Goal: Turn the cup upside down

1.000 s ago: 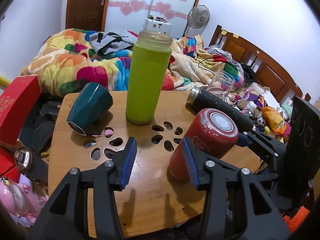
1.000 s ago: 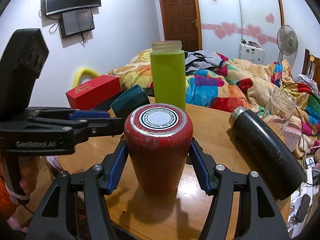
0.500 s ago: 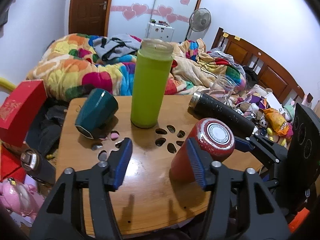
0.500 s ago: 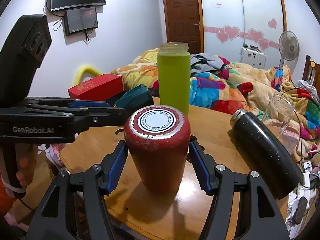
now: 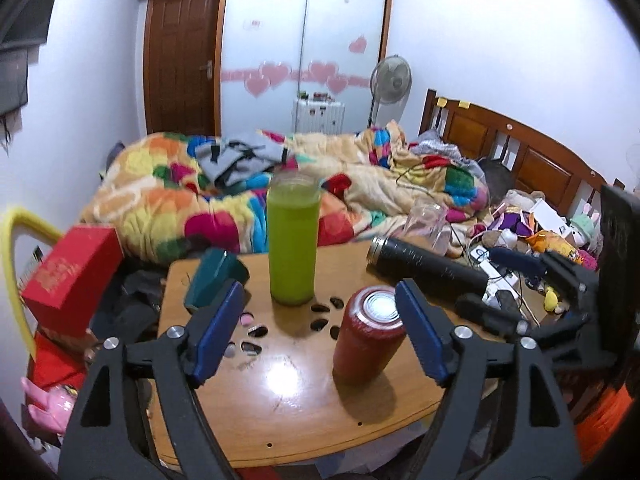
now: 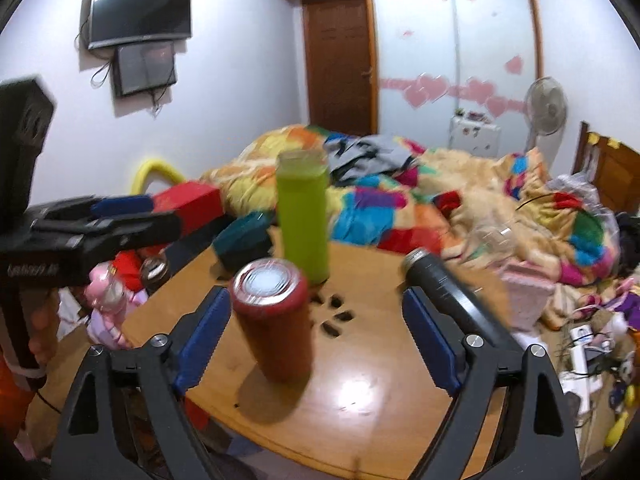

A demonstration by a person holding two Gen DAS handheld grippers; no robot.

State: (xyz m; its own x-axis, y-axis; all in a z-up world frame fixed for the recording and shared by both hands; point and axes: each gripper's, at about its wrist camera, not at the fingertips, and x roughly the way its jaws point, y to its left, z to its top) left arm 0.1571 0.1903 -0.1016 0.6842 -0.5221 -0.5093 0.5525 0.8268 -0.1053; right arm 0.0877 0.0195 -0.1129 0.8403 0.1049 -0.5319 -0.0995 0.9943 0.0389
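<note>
A red cup (image 5: 370, 336) stands upside down on the round wooden table (image 5: 280, 408), its silver base with a white label facing up. It also shows in the right wrist view (image 6: 276, 316), standing free. My right gripper (image 6: 316, 340) is open and empty, pulled back above the table's near edge, with the cup beside its left finger. My left gripper (image 5: 320, 332) is open and empty, raised over the table's front; the cup sits near its right finger (image 5: 420, 336) without touching.
A tall green bottle (image 5: 293, 240) stands behind the cup. A teal cup (image 5: 214, 276) lies on its side at the left. A black flask (image 5: 424, 264) lies at the right. A bed with a colourful quilt (image 5: 240, 192) is behind, a red box (image 5: 72, 276) at the left.
My right gripper has opened, let go of the red cup and drawn back and up. My left gripper has also lifted and pulled back. The cup stays upside down on the table.
</note>
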